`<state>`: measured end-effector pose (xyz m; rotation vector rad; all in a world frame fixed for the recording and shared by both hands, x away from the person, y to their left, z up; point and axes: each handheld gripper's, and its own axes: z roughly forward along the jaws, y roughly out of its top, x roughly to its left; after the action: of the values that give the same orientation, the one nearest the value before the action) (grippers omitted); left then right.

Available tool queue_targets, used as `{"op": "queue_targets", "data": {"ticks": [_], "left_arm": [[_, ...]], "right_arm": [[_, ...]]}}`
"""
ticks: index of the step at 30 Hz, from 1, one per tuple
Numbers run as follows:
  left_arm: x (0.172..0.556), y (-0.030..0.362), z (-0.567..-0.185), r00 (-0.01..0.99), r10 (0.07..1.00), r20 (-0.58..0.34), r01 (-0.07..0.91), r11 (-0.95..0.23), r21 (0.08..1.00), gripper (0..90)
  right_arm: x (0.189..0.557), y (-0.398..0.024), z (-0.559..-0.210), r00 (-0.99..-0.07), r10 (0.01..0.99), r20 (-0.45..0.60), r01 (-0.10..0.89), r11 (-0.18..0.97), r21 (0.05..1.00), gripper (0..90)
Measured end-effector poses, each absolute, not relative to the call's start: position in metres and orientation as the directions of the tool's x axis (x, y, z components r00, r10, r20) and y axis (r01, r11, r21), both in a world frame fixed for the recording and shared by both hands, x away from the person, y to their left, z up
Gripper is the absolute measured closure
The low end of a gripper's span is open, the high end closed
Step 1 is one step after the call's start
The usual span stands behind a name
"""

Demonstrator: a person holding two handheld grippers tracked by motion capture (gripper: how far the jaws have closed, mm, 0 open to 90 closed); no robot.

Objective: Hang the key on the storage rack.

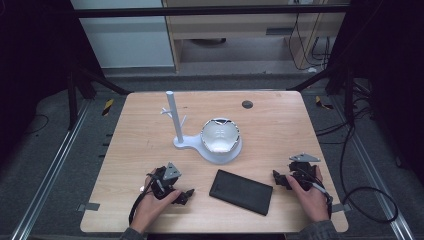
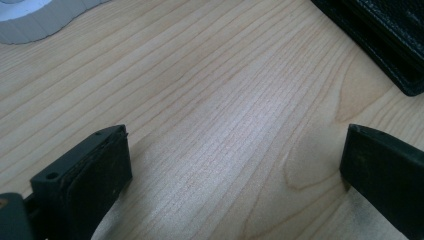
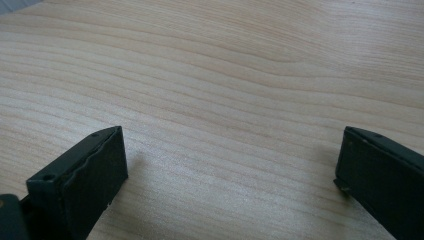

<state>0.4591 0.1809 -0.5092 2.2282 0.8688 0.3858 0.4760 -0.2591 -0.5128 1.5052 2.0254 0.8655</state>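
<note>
This looks like a lab or test room set up for recording. A small wooden table (image 1: 280,130) stands on grey carpet inside a frame of dark metal rails (image 1: 45,175), with black curtains at both sides, loose cables (image 1: 360,195) on the floor and hazard-striped tape (image 1: 108,106).

High view: table (image 1: 280,130) evenly lit from above, surroundings at left and right dim to near black. Picture soft, low detail, slightly blocky. Short soft shadows under the white stand (image 1: 207,145) and the black case (image 1: 241,191); mild sheen inside the white bowl. Left gripper view: bright, wood grain sharp in the middle; jaws near the lens blurred, soft shadows beside them; far corners slightly out of focus. Right gripper view: same, with pale glare washing out the far grain.
</note>
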Motion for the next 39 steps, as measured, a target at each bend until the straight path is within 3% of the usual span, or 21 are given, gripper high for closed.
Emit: {"op": "queue_targets", "data": {"ticks": [12,26,39], "left_arm": [[0.451,0.186,-0.495,0.75,0.66,0.045,0.429,-0.537,0.726,3.8],[0.439,0.232,-0.466,0.649,0.756,0.083,0.463,-0.479,0.746,5.6],[0.448,0.267,-0.442,0.6,0.781,0.173,0.579,-0.573,0.58,7.2]], "right_arm": [[0.474,-0.259,-0.513,-0.29,0.957,0.001,0.661,0.2,0.723,0.5],[0.473,-0.259,-0.513,-0.293,0.956,0.003,0.66,0.2,0.724,0.4],[0.472,-0.259,-0.513,-0.303,0.953,0.002,0.657,0.208,0.724,0.3]]}}
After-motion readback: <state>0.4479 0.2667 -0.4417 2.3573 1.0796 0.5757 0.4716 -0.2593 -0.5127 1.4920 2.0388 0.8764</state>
